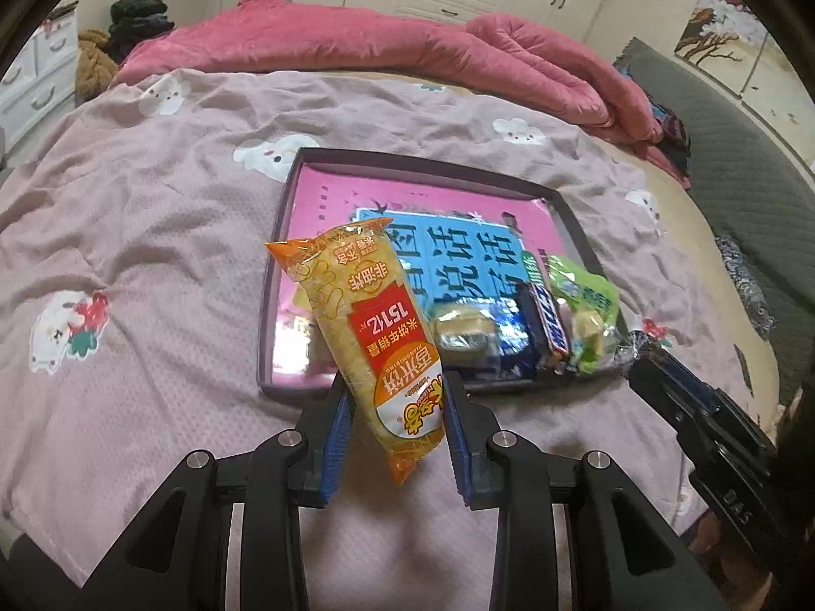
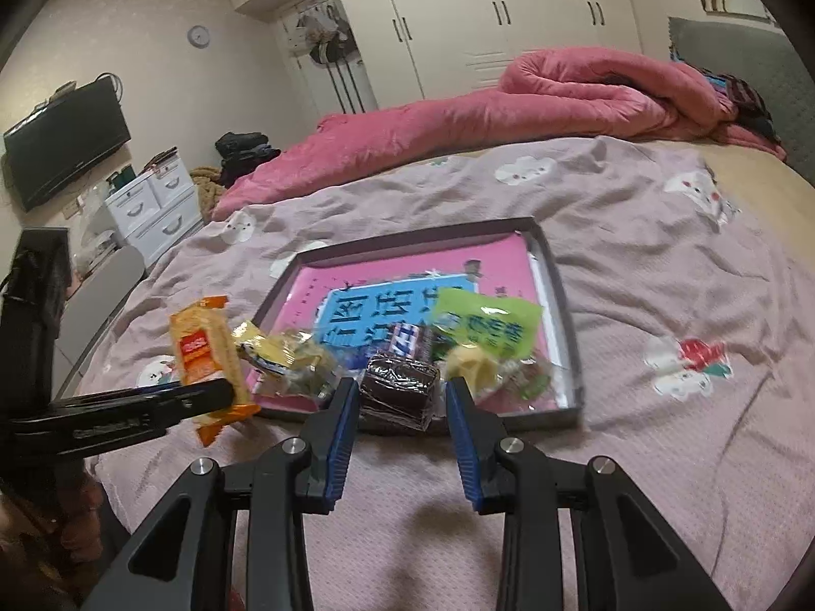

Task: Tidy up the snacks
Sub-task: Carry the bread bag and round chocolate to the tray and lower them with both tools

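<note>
**Rice cracker pack lifted at the tray's near edge**

Bedroom setting: we work over a bed spread with a mauve cartoon-print sheet [image 1: 153,234], a rumpled pink quilt [image 1: 407,46] behind it and white wardrobes [image 2: 458,15] along the far wall. On the sheet lies a shallow dark-rimmed tray [image 1: 433,165] lined with a pink and blue printed sheet.

Our left tool [image 1: 397,397] is clenched on the rice cracker pack [image 1: 367,315], an orange and yellow wrapper held by its lower part between the blue pads [image 1: 338,438]. The pack stands up and leans away over the tray's near left corner, lifted off the bed. From the right wrist view the same pack [image 2: 206,351] shows to the left of the tray, pinched in the black tool [image 2: 204,397].

Our right tool [image 2: 397,402] is spread apart, its pads on either side of a dark brown wrapped cake [image 2: 397,392] at the tray's near rim; we cannot tell whether either pad touches it.

Along the near side of the tray lie a Snickers bar [image 1: 547,326], a green packet [image 1: 586,315] just right of it, and a small clear-wrapped pastry [image 1: 461,331] to its left. These snacks sit close together, some overlapping.
</note>
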{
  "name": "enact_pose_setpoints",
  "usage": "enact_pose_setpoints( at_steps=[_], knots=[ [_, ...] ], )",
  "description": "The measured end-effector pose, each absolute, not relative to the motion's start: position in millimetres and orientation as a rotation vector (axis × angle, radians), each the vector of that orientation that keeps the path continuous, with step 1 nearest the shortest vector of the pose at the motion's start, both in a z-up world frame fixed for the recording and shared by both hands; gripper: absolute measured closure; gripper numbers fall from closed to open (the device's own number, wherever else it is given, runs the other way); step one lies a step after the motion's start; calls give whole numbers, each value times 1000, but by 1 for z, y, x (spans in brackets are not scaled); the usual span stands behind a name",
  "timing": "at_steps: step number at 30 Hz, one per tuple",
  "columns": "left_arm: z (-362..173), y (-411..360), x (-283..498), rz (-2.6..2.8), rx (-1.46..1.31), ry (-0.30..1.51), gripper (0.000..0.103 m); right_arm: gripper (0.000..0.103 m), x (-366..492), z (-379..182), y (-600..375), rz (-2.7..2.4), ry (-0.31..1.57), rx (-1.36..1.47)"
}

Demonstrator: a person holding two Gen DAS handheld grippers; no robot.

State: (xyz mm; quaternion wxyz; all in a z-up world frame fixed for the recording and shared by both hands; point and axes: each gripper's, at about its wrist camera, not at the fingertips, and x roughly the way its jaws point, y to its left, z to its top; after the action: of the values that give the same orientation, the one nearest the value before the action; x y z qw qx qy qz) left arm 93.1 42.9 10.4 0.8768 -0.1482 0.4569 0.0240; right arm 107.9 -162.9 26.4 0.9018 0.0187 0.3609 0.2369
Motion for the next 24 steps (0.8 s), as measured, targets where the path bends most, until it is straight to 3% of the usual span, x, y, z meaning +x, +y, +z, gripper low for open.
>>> enact_pose_setpoints(
  at_steps=[24],
  knots=[
    [-15,66,131,67,-311,944,68,68,137,9,-110,499,800,-67]
  ],
)
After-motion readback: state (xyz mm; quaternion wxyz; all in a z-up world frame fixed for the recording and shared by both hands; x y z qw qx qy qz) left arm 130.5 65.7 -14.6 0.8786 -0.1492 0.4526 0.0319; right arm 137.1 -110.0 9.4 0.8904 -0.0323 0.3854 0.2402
